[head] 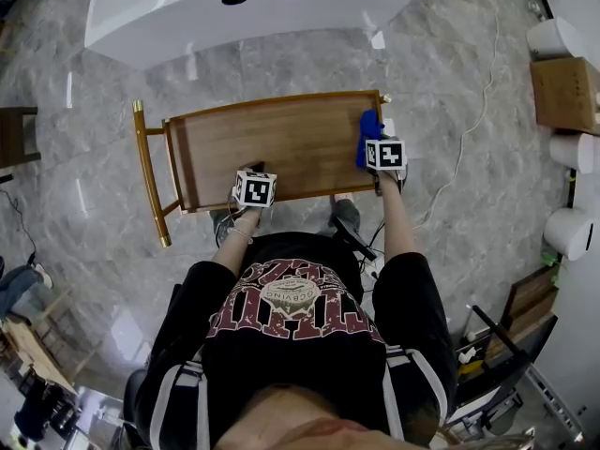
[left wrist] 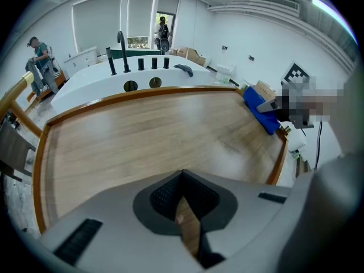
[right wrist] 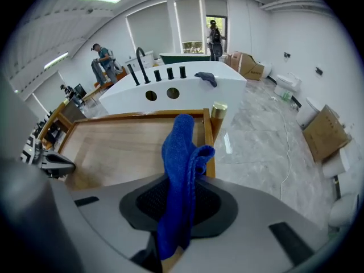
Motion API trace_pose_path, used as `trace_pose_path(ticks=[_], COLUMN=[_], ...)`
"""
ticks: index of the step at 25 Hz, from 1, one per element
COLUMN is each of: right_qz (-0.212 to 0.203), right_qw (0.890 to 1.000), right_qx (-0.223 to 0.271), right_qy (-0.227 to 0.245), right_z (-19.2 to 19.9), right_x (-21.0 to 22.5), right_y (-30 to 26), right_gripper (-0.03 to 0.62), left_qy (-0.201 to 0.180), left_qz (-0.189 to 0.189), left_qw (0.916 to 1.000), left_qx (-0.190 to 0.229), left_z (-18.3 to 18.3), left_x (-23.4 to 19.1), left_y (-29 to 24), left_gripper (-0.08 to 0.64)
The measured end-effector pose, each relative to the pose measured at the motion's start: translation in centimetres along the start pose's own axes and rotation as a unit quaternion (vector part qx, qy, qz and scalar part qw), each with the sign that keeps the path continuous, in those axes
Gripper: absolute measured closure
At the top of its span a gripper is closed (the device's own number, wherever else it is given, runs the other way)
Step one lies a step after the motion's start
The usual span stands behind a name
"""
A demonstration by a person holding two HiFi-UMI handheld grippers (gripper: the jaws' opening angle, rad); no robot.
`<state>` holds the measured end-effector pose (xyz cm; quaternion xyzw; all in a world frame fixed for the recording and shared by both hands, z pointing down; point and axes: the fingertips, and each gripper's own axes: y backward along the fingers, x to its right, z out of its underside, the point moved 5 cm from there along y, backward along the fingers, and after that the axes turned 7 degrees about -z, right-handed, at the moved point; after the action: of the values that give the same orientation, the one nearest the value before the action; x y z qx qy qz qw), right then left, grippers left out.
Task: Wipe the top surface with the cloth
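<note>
A wooden cart top (head: 281,143) with a raised rim lies in front of me. My right gripper (right wrist: 177,220) is shut on a blue cloth (right wrist: 182,169), which sticks up between its jaws. In the head view the blue cloth (head: 369,135) hangs over the cart's right rim under the right gripper (head: 384,155). My left gripper (head: 254,189) is at the near rim, left of centre. Its jaws (left wrist: 183,209) are shut with nothing between them, above the bare wooden top (left wrist: 148,141). The blue cloth (left wrist: 260,109) shows at the right edge of that view.
A white bathtub (head: 253,7) with black taps stands just beyond the cart. The cart's brass handle (head: 148,172) is on its left. Cardboard boxes (head: 565,92) and white rolls line the right wall. A cable (head: 473,120) runs over the marble floor. Two people stand far off.
</note>
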<state>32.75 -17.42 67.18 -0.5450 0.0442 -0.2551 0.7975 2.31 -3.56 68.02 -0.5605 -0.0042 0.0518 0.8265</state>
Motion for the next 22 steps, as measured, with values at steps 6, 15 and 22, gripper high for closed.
trace_pose_path(ticks=[6, 15, 22], right_qz=[-0.005, 0.006, -0.012], right_qw=[1.000, 1.000, 0.999], right_qx=[0.026, 0.020, 0.008], right_qy=[-0.016, 0.016, 0.029], right_z=[0.5, 0.3, 0.1], right_x=[0.0, -0.9, -3.1], right_y=[-0.2, -0.3, -1.2], right_gripper=[0.503, 0.505, 0.505], left_qy=[0.002, -0.001, 0.001], left_qz=[0.007, 0.005, 0.009], left_qw=[1.0000, 1.0000, 0.9999], left_qx=[0.001, 0.007, 0.009], left_z=[-0.1, -0.1, -0.4], left_x=[-0.2, -0.3, -0.4], left_y=[-0.1, 0.0, -0.2], left_gripper=[0.512, 0.512, 0.512])
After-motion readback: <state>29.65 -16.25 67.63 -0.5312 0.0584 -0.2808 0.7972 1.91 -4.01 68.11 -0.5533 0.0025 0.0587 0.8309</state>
